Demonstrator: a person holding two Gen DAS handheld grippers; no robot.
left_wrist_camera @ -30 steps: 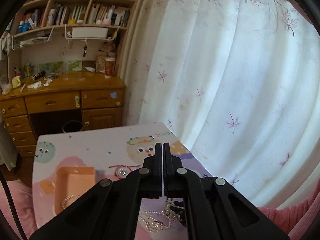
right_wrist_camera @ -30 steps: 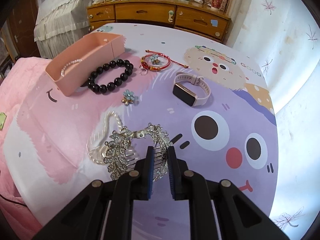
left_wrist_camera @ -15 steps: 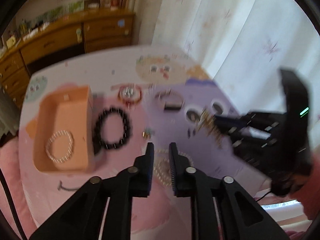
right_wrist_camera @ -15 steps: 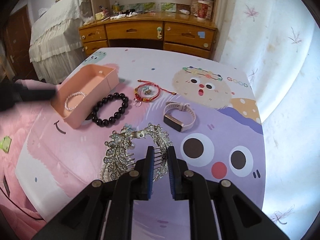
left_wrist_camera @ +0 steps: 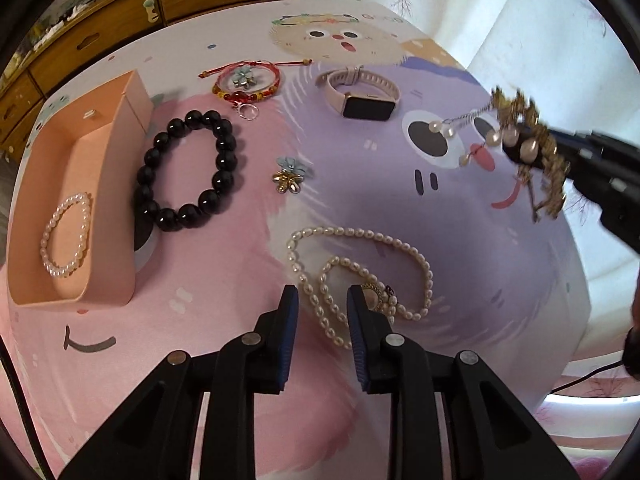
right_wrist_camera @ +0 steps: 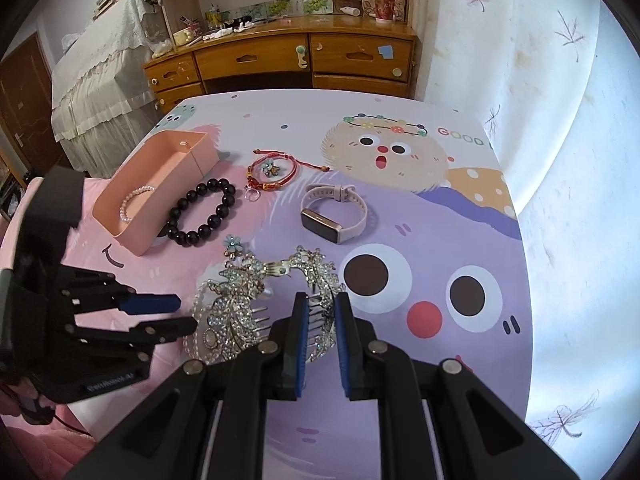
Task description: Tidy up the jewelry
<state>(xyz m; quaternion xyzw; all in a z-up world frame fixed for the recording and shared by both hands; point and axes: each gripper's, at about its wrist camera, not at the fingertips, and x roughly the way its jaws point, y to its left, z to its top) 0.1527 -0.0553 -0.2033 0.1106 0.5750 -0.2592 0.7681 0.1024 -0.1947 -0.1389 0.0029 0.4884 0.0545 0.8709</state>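
Left gripper (left_wrist_camera: 322, 300) dropped over pearl necklace (left_wrist_camera: 360, 272), jaws just opening

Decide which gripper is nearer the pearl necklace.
Left. The left gripper hangs open just over the pearl necklace; the right gripper, shut on the rhinestone hair comb, is off to its side.

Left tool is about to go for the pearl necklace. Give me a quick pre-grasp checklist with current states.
1. Left tool jaws apart: ok; they have just been opening, and nothing is gripped yet.
2. Pearl necklace under the left tool: ok, strands show between the fingers.
3. Necklace clear of other pieces: ok, apart from the black bead bracelet and flower charm.
4. Right tool grips the rhinestone hair comb: ok, lifted off the table.
5. Room in the pink tray: ok, only a pearl bracelet inside.
6. Necklace tangled: cannot tell.
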